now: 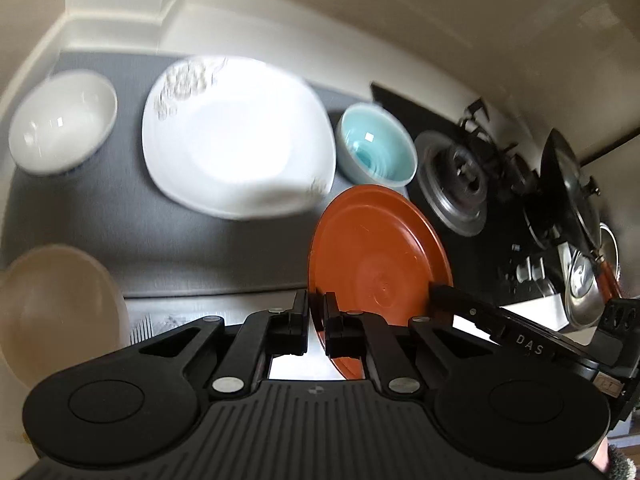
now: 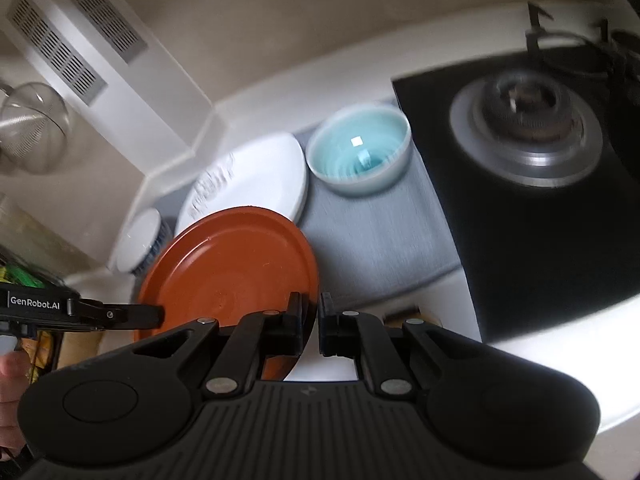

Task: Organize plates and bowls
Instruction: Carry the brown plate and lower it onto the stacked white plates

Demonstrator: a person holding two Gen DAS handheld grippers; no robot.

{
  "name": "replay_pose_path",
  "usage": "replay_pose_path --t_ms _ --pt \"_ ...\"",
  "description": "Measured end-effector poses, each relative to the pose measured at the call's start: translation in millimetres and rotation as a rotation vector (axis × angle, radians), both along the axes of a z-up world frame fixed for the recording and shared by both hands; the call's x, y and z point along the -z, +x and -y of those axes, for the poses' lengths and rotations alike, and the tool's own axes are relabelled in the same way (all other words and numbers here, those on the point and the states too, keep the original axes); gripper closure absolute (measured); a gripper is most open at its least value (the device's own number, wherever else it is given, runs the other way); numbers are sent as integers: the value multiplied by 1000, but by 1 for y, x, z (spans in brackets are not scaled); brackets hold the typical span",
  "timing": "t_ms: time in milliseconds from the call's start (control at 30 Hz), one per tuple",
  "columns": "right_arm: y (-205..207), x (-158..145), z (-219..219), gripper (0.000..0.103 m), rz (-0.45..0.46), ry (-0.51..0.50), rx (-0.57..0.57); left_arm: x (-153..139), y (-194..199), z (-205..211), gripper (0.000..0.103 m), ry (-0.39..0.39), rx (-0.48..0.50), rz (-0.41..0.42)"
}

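Both grippers hold one orange plate [image 1: 380, 248] above the counter, tilted. My left gripper [image 1: 318, 312] is shut on its near rim. My right gripper [image 2: 310, 314] is shut on the opposite rim of the same plate [image 2: 232, 264]; its black finger shows at the plate's right edge in the left wrist view [image 1: 452, 300]. On the grey mat [image 1: 120, 216] lie a large white square plate [image 1: 236, 136], a white bowl [image 1: 62, 120] to its left, and a light blue bowl [image 1: 376, 144] to its right. A beige bowl [image 1: 52, 308] sits at the near left.
A black gas hob [image 1: 460, 176] with a burner lies right of the mat, with a wok and a pot lid [image 1: 580, 280] beyond. A wall runs behind the counter. A vent panel [image 2: 72, 40] and a hanging strainer [image 2: 32, 128] are upper left.
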State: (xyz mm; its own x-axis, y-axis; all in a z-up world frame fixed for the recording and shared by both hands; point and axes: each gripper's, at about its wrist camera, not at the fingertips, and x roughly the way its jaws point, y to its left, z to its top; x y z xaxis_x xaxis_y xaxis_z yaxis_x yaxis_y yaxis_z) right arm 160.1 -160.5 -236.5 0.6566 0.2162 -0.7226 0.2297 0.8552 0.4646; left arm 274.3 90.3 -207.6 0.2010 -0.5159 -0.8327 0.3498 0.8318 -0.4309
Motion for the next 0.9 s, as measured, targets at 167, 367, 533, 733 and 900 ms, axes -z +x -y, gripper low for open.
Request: replay_pose_path --t_ms 167,367,533,733,900 --pt "16 -27 0 95 56 -15 -25 -25 6 -6 96 -42 -47 25" --pt "45 -47 -4 94 116 -24 -79 -48 28 -22 96 -90 -119 80" --pt "89 -45 -13 94 118 -82 -126 -42 59 -24 96 -79 -189 83" --pt "139 -16 -25 94 103 -128 -172 -14 98 -26 95 -43 -307 69" --pt "167 5 -31 94 73 -142 -177 6 116 -25 95 -15 -356 76"
